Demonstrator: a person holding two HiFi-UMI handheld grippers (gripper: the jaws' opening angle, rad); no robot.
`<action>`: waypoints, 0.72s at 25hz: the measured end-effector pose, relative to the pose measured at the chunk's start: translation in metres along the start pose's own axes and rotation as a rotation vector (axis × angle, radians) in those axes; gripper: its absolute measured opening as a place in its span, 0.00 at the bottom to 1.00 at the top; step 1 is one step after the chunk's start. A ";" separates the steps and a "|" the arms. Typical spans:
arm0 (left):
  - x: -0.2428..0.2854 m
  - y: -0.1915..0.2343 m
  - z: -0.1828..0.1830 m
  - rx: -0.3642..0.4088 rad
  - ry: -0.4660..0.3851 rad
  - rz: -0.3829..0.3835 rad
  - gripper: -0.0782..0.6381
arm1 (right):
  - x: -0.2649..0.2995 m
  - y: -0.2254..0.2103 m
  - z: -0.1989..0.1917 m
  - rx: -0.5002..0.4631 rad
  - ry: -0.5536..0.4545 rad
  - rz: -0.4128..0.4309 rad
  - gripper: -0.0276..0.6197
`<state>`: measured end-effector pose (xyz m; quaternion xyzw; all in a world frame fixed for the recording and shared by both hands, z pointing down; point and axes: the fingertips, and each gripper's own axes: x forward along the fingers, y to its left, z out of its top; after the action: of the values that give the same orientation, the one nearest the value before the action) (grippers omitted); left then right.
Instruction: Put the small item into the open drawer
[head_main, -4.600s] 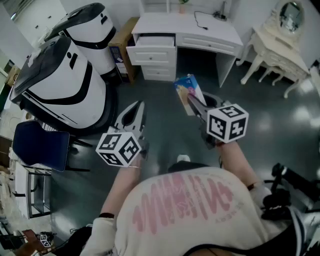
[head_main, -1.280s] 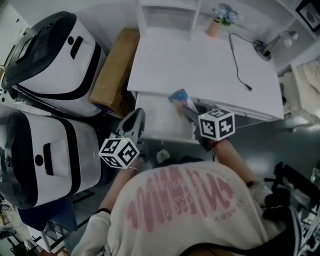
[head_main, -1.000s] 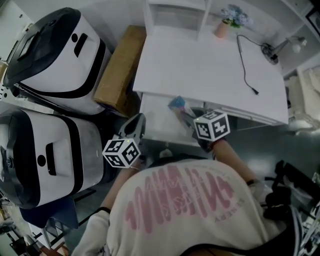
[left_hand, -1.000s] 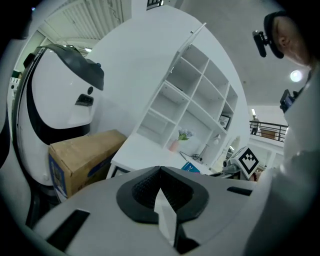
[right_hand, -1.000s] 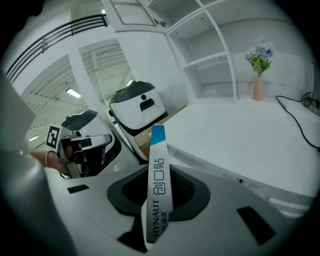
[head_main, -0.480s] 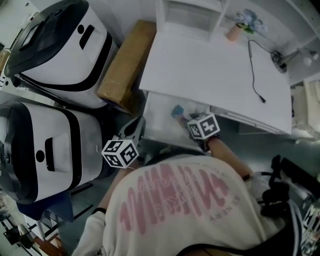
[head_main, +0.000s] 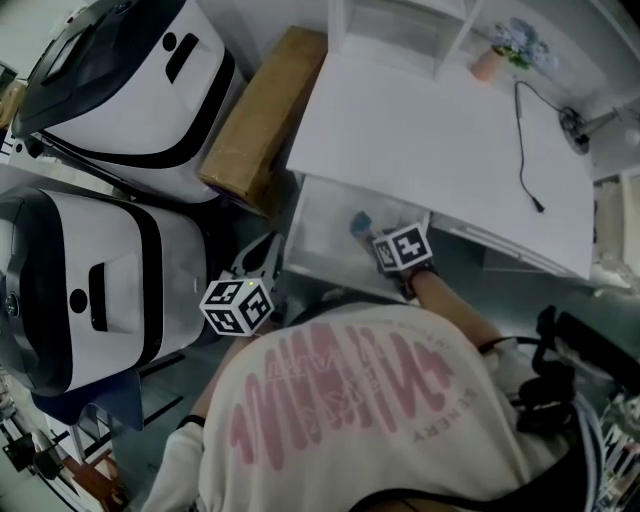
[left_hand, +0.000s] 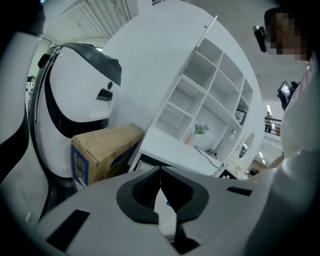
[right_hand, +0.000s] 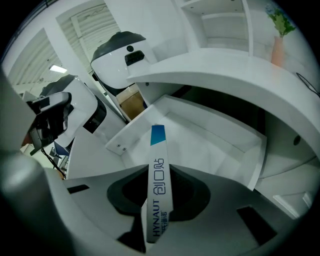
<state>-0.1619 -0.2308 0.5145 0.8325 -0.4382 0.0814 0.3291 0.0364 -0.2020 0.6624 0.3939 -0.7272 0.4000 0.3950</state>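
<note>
In the head view the person's shirt (head_main: 350, 410) is covering the whole lower middle, so both arms are showing only as short pieces. The marker cube (head_main: 403, 248) is hiding most of the right gripper (head_main: 378, 236). Of the packet (head_main: 360, 220) only a small blue end is peeking out there, too small to read. The left gripper (head_main: 264, 256) is lying dark against the dark floor (head_main: 500, 285), and its fingers are hard to separate in that view.

In the right gripper view the packet is standing edge-on, so its flat faces are not showing. Its near end is disappearing between the fingers at the bottom of the frame. Whether its blue tip is touching the bottom of the drawer (right_hand: 215, 150), I cannot tell. In the left gripper view the drawer is showing only through a thin slit below the fingertips.

The right arm is reaching forward over the drawer front, and the right gripper is pointing steeply down into the open drawer. Its fingers are clamping the packet by its two flat sides. The packet is sticking out ahead of them, over the inside of the drawer.

The left gripper is hanging at the lower left, outside the drawer and near its front left corner. It is aiming a little downward, toward the edge of the tabletop (head_main: 430, 130). Its fingertips are meeting, with nothing between them.
</note>
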 end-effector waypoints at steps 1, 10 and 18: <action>-0.001 0.003 -0.001 -0.005 0.003 0.005 0.15 | 0.003 -0.001 -0.002 0.003 0.007 -0.004 0.18; -0.006 0.009 -0.009 -0.022 0.024 0.015 0.15 | 0.019 -0.006 -0.016 0.030 0.075 -0.009 0.18; -0.012 0.017 -0.012 -0.062 0.011 0.033 0.15 | 0.032 -0.013 -0.023 0.031 0.132 -0.019 0.18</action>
<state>-0.1808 -0.2225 0.5265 0.8140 -0.4525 0.0778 0.3559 0.0420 -0.1940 0.7029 0.3797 -0.6895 0.4326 0.4396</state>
